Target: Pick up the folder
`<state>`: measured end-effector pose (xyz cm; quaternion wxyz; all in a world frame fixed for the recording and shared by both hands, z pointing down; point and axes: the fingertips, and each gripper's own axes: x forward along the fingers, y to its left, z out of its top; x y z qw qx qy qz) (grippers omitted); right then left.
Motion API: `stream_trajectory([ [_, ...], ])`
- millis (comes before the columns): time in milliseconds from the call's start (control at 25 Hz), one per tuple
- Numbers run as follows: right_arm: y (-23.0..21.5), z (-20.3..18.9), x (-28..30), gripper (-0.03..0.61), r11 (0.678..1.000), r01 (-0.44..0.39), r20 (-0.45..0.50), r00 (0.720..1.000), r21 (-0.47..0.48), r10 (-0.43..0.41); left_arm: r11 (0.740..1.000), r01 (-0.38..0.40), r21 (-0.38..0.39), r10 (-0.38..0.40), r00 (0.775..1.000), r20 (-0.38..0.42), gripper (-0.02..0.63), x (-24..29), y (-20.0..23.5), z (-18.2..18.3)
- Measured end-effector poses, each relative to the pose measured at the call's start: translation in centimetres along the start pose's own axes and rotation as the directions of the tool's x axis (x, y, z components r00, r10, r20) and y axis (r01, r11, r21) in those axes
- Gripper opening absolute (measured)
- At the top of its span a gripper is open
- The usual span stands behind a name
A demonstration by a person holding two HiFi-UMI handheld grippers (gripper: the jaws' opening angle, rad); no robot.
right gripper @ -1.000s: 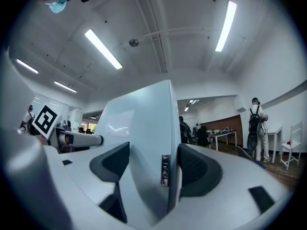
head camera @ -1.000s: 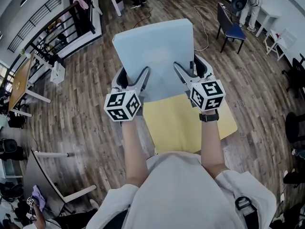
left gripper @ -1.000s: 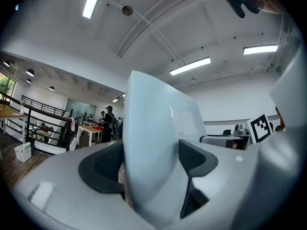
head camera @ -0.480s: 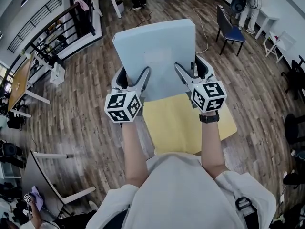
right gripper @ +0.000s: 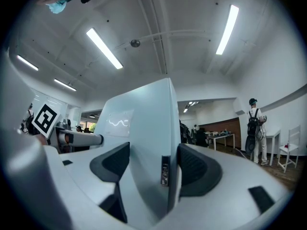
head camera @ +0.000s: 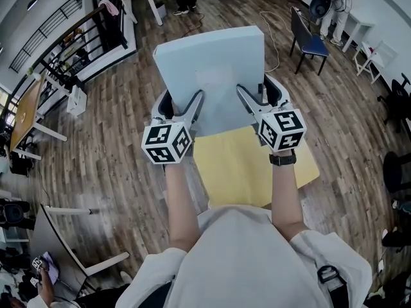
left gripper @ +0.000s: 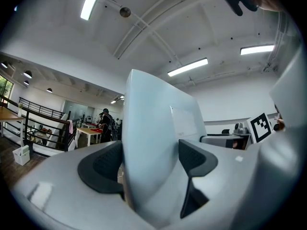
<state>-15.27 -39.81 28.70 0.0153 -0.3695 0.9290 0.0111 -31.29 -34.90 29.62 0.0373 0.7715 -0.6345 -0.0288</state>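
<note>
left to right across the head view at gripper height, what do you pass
left hand-held gripper → folder → right hand-held gripper. Each gripper is clamped on the folder's near edge.

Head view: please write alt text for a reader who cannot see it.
The left gripper and right gripper each clamp the near edge of a pale blue folder, holding it above a yellow table. A wooden floor lies beneath.
</note>
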Motion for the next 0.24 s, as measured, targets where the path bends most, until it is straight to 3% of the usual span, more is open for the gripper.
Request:
stream_trajectory([
  [240,0.1,-1.2,-0.2,0.325,1.000,0.009,-0.013,1.000,0.003,-0.009,1.000,0.007,-0.003,-0.007,1.000,-0.013,0.371,0.0,0.0,-1.2],
])
